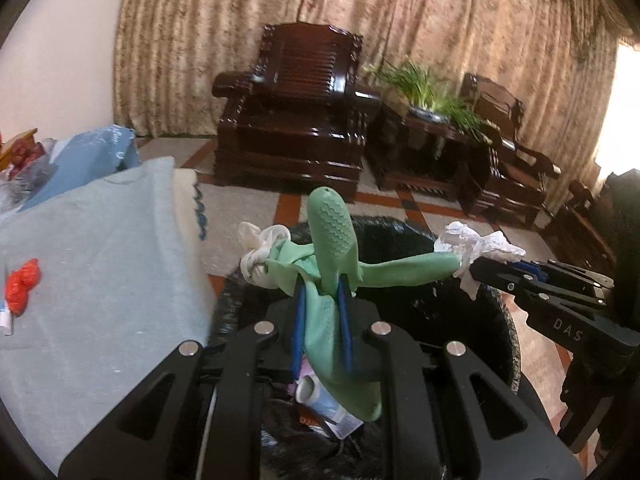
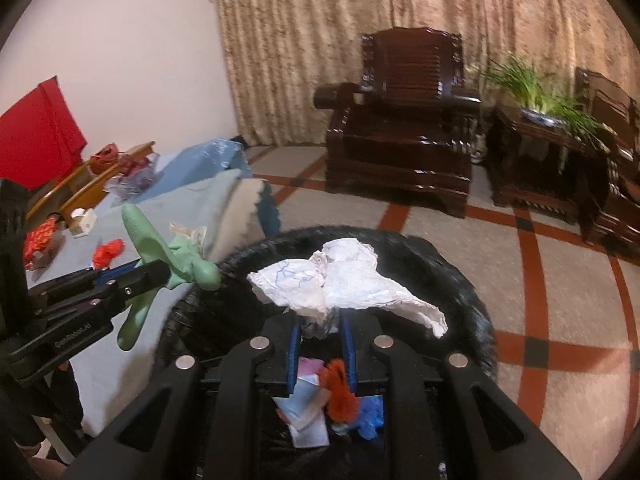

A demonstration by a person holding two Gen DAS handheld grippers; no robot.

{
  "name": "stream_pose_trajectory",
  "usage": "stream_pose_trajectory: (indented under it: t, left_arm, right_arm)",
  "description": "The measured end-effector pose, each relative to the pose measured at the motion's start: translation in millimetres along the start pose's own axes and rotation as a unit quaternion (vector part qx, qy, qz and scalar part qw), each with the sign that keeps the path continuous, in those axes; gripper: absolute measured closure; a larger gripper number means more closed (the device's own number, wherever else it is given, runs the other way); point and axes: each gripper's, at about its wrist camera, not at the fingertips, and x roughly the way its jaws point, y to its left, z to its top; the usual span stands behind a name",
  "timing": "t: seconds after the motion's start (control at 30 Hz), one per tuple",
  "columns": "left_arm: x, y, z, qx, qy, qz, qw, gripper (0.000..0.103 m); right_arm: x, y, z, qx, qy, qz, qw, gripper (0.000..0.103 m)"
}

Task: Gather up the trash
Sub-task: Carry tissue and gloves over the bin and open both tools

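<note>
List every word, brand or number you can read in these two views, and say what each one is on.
"DAS": on the black body of the right hand-held gripper, seen from the left wrist.
"GenRobot.AI": on the body of the left hand-held gripper, blurred, so a likely reading.
Print on the packaging in the trash bin: too blurred to read.

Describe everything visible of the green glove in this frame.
The glove is pale green rubber with a wavy-textured grip patch, limp and crumpled. The left gripper is shut on it, its blue-padded fingers pinching its middle. Glove fingers stick up and sideways; one end dangles over the black bin.
</note>
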Motion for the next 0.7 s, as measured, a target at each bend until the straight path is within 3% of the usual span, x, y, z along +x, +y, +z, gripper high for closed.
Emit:
stream_pose_trajectory:
  t: [0.17, 0.2, 0.27, 0.33, 0.37, 0.43, 0.5, 0.7]
  left_arm:
    - [25.5, -8.6, -4.8, 0.009, 0.019, -0.012, 0.9997, 0.085]
    - [28.7, -8.5, -5.1, 0.008, 0.022, -0.017, 0.9996, 0.079]
    - [32.7, -4.7, -5.6, -0.001, 0.027, -0.024, 0.9993, 0.063]
    - [30.9, -0.9, -6.7, -0.009, 0.023, -0.025, 0.9994, 0.039]
    - [28.9, 2.0, -7.5, -0.012, 0.018, -0.022, 0.9995, 0.036]
    - [24.7, 7.3, -7.3, -0.016, 0.013, -0.021, 0.9996, 0.032]
    - [18.9, 14.2, -7.0, -0.019, 0.006, -0.008, 0.9998, 0.026]
    - [-9.0, 44.4, -8.1, -0.042, -0.018, 0.04, 0.9981, 0.013]
  right_arm:
    - [8.6, -12.7, -9.3, 0.009, 0.014, -0.01, 1.0, 0.084]
    - [11.0, -14.4, -11.0, 0.01, 0.018, -0.013, 1.0, 0.083]
    - [14.3, -17.5, -14.4, 0.013, 0.024, -0.022, 0.999, 0.075]
    - [16.3, -19.2, -18.1, 0.016, 0.028, -0.026, 0.999, 0.059]
    - [17.6, -20.5, -20.2, 0.018, 0.032, -0.036, 0.999, 0.04]
    - [17.2, -23.2, -23.6, 0.02, 0.029, -0.045, 0.998, 0.031]
    - [16.8, -23.3, -23.1, 0.022, 0.028, -0.052, 0.998, 0.014]
    - [6.4, -15.6, -17.5, 0.03, 0.002, -0.036, 0.999, 0.008]
